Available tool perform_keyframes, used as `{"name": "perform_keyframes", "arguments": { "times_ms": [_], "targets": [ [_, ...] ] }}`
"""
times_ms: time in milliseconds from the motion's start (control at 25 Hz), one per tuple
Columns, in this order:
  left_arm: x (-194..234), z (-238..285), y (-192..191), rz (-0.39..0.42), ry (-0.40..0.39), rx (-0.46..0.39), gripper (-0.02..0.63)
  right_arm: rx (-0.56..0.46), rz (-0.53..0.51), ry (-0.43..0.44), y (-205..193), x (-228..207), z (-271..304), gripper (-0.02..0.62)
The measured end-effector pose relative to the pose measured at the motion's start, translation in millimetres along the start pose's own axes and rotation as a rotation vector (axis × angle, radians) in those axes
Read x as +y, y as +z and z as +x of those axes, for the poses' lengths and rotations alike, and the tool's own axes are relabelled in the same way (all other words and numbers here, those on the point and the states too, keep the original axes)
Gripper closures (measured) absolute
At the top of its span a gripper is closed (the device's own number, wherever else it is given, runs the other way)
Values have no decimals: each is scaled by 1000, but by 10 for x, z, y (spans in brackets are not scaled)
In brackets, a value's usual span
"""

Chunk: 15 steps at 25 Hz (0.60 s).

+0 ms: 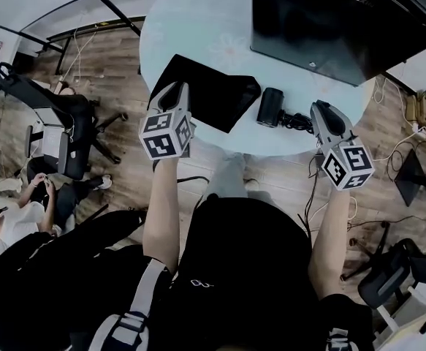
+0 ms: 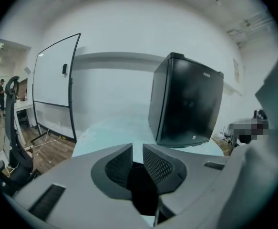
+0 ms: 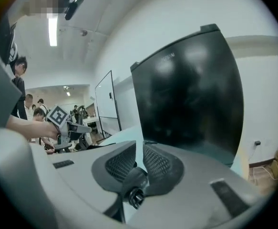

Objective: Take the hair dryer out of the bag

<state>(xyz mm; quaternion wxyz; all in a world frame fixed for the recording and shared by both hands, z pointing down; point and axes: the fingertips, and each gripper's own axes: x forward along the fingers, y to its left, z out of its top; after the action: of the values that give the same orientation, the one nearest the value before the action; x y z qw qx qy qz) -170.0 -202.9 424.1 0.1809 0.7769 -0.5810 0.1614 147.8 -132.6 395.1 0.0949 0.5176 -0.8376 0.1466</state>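
Where the left tongs (image 1: 174, 91) and the right tongs (image 1: 321, 110) hang over the near edge of the worktop (image 1: 198, 28), each shows only a narrow gap and grips nothing. The hair dryer (image 1: 271, 107) lies on the worktop between them, nearer the right tongs. The flat black bag (image 1: 213, 90) lies just beside it, ahead of the left tongs.

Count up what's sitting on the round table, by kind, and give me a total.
Black bag: 1
Hair dryer: 1
Black mini fridge: 1
Total: 3
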Motion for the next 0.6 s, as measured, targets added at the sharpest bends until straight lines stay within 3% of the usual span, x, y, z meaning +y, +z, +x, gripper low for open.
{"name": "perform_keyframes", "arguments": {
  "times_ms": [120, 200, 320, 600],
  "targets": [
    [-351, -100, 175, -14, -66, -62, 546, -81, 12, -5, 228, 103, -81, 588],
    [-526, -183, 303, -58, -100, -107, 592, -143, 36, -12, 398, 136, -168, 588],
    [-790, -302, 477, -70, -144, -161, 603, -220, 53, -10, 623, 189, -307, 588],
    [-1512, -565, 723, -46, -265, -254, 604, -265, 110, -74, 838, 298, -541, 591]
  ]
}}
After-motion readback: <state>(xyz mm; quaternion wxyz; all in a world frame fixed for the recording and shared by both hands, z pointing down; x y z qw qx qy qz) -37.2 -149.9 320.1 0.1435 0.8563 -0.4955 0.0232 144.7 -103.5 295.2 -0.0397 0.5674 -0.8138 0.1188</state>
